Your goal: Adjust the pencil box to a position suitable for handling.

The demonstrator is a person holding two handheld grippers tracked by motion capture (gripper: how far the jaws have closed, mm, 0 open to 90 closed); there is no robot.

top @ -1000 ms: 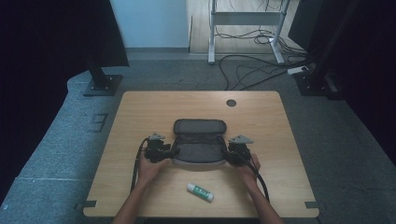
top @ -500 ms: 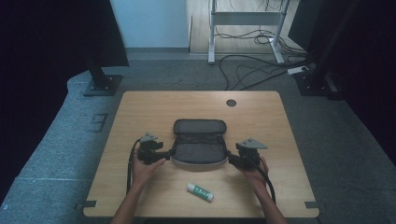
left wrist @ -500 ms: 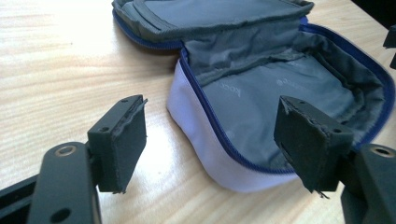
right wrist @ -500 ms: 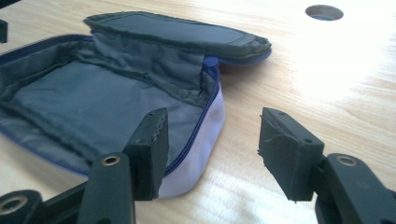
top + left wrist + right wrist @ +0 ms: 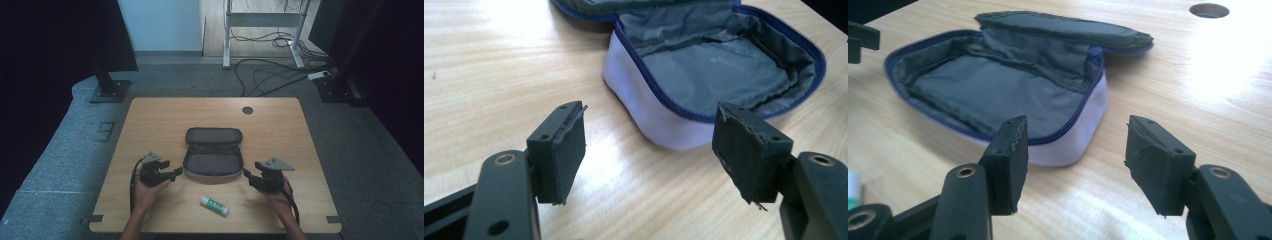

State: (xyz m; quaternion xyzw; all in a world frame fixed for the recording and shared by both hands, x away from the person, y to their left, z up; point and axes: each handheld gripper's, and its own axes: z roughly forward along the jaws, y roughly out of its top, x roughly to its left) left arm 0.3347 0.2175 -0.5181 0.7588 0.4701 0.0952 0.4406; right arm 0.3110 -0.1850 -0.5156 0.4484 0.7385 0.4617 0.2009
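Your left gripper [image 5: 176,173] sits at the left of the wooden table [image 5: 150,115], held in your left hand [image 5: 146,189] just off the left edge of the pencil case [image 5: 213,159]. In the left gripper view its jaws stand wide apart with nothing between them but bare tabletop; they have just been opening, then eased in a touch. The pads [image 5: 569,150] press on nothing, and the pale wall of the case lies a little way ahead of them, apart from both.

The pencil case lies in the middle of the table, unzipped and open. Its lid is folded back toward the far side, and the grey lining of the near half faces up. A blue zip runs round the rim. From what the lining shows, the compartment looks bare, though the folds near the hinge are too dim to be sure.

In front of the case, nearer to you, a glue stick [image 5: 214,205] lies on its side, well clear of both grippers.

Your right gripper [image 5: 248,175] rests in your right hand [image 5: 278,196] just beside the right edge of the case. Its jaws are parted with nothing between them, having just been opening, and the case's corner sits ahead of them without touching.
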